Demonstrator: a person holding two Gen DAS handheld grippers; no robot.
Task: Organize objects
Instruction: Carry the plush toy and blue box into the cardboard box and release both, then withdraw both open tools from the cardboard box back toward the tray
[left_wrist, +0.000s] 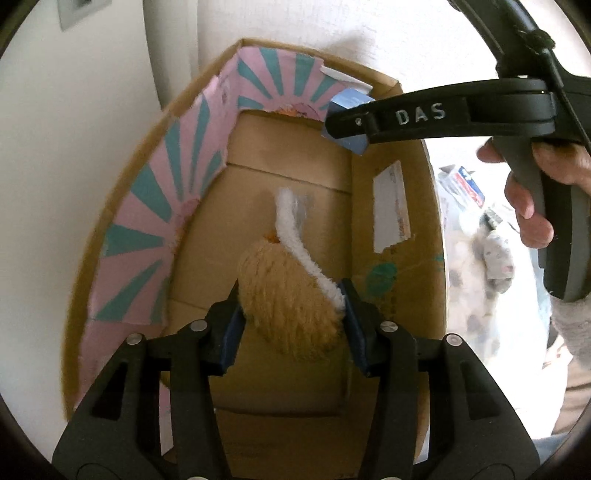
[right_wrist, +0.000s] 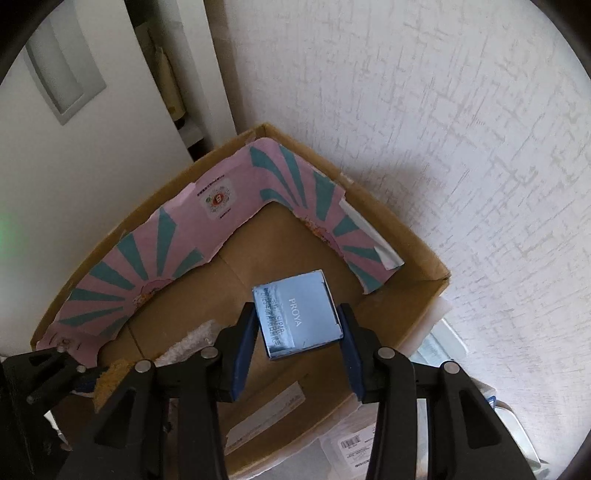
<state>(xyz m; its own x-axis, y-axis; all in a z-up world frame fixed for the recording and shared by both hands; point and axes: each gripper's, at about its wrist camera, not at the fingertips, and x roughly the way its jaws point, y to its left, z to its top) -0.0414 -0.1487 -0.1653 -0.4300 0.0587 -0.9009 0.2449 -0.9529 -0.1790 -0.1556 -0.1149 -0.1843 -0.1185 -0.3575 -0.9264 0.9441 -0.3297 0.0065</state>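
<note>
Here both grippers hang over the open brown cardboard box (right_wrist: 402, 236) with the pink-and-teal paper lining. The left gripper (left_wrist: 293, 295) holds a tan furry plush toy with a white fluffy strip (left_wrist: 288, 295) between its fingers, pads on both sides, above the box floor. The right gripper (right_wrist: 297, 319) is closed on a small shiny blue carton (right_wrist: 297, 315) — also inside the box, nearer its far wall.

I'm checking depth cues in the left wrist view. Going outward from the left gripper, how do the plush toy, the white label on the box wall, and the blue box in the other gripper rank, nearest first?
1. Plush toy: between the left gripper's pads.
2. White label: on the cardboard box's right inner wall, midway up the view.
3. Blue box: held by the right gripper, near the far right corner.
</note>
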